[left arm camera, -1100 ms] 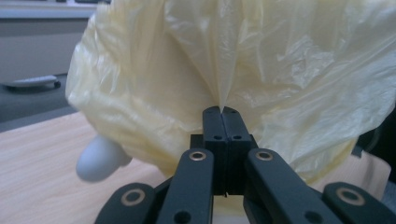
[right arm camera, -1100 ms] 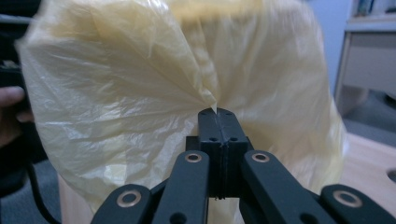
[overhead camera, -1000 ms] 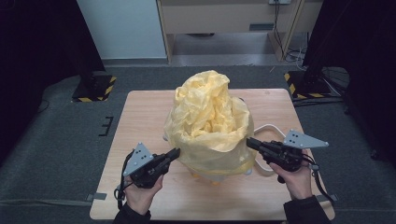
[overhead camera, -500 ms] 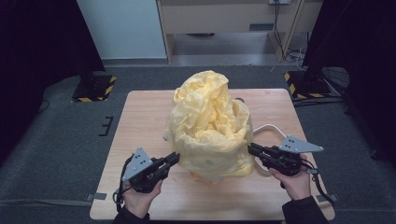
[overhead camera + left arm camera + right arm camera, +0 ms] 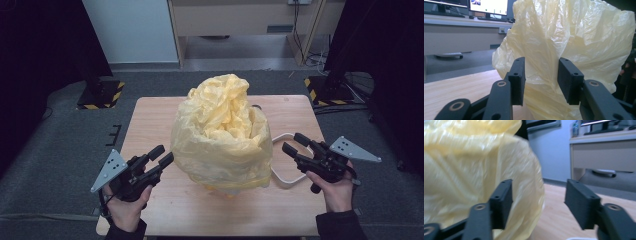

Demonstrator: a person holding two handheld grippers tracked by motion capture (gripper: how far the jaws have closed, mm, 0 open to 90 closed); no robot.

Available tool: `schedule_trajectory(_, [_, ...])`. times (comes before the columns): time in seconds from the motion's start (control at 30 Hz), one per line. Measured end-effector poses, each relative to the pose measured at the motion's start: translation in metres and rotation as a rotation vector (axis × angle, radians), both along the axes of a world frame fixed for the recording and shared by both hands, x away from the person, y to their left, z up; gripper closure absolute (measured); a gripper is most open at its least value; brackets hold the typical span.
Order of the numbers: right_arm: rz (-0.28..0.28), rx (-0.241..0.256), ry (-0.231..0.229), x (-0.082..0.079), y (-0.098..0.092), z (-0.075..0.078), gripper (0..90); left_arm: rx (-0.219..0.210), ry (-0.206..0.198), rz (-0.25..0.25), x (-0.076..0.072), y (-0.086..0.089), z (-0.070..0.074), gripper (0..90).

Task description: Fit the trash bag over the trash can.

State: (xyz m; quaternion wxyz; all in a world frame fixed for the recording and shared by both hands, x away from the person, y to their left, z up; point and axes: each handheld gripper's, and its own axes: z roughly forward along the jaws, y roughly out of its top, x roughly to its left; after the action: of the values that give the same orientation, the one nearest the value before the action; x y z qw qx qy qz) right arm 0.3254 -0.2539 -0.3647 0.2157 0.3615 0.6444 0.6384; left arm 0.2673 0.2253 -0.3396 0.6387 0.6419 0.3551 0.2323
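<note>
Yellow bag (image 5: 222, 137) stands upright mid-bench (image 5: 150, 120), peak pointing up (tilted far), left hand-held gripper (image 5: 161, 156) and right hand-held gripper (image 5: 296, 143) both spread beside it.

- A lab or test room was indicated.
- Stand bases (image 5: 100, 95) marked with yellow-black hazard tape were seen on grey carpet beside the wooden table (image 5: 150, 120).
- Monitors (image 5: 487, 6) on a desk (image 5: 461, 32) and trailing cables (image 5: 300, 30) were noted.
</note>
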Motion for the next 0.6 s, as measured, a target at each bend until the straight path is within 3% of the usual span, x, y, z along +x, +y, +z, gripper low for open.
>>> schedule_trajectory(0.07, [-0.032,0.023,-0.004,0.002,0.001,0.006,32.2,-0.007,-0.007,0.009,0.000,0.001,0.002,56.1])
schedule_trajectory(0.27, [-0.101,0.036,-0.037,0.011,0.004,0.023,27.7,-0.032,-0.040,0.021,-0.004,0.005,0.009,51.4])
schedule_trajectory(0.37, [-0.130,0.041,-0.039,0.015,0.005,0.028,26.1,-0.009,-0.051,0.083,-0.003,0.006,0.011,48.4])
schedule_trajectory(0.5, [-0.183,0.045,-0.057,0.021,0.005,0.036,23.0,0.024,-0.015,0.153,0.013,0.001,0.005,44.7])
schedule_trajectory(0.6, [-0.223,0.048,-0.083,0.027,0.006,0.045,21.4,0.032,0.011,0.154,0.026,-0.006,-0.005,43.2])
